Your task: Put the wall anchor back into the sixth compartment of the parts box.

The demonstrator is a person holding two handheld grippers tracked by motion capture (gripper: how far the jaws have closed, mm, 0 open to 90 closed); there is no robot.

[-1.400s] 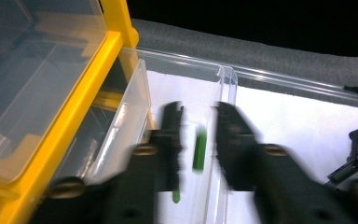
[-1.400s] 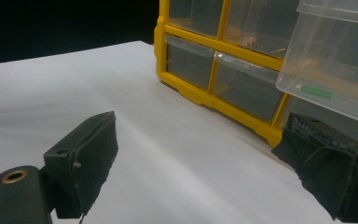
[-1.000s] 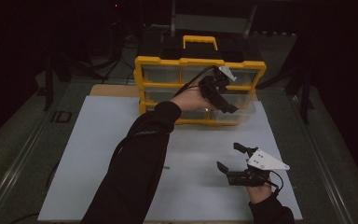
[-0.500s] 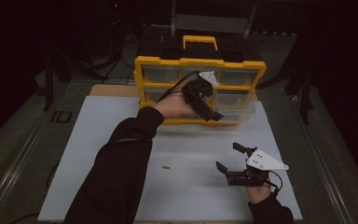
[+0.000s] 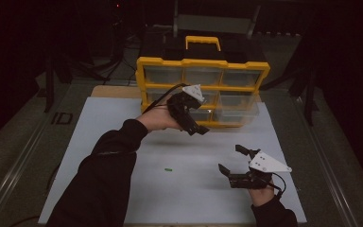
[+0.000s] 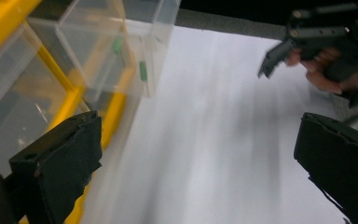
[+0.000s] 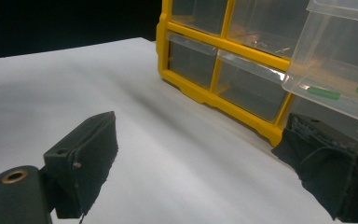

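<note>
The pulled-out clear drawer [image 5: 234, 111] juts from the lower right of the yellow drawer cabinet [image 5: 203, 64], its long axis running out from the cabinet front over the white surface [image 5: 123, 156]. In the left gripper view the drawer [image 6: 116, 46] holds small green pieces [image 6: 143, 71] and lies up and left of the left claw [image 6: 196, 163], apart from it. In the high view the left claw [image 5: 196, 127] hangs just left of the drawer, before the cabinet's bottom row, jaws released wide with nothing between them, having just finished opening. The left forearm reaches forward and rightward, wrist bent so the claw points down toward the surface. One green piece [image 5: 168, 169] lies on the surface, well apart from both claws. The right claw [image 5: 234, 163] rests low at the near right, jaws spread, empty, pointing left and toward the cabinet [image 7: 223, 51].
</note>
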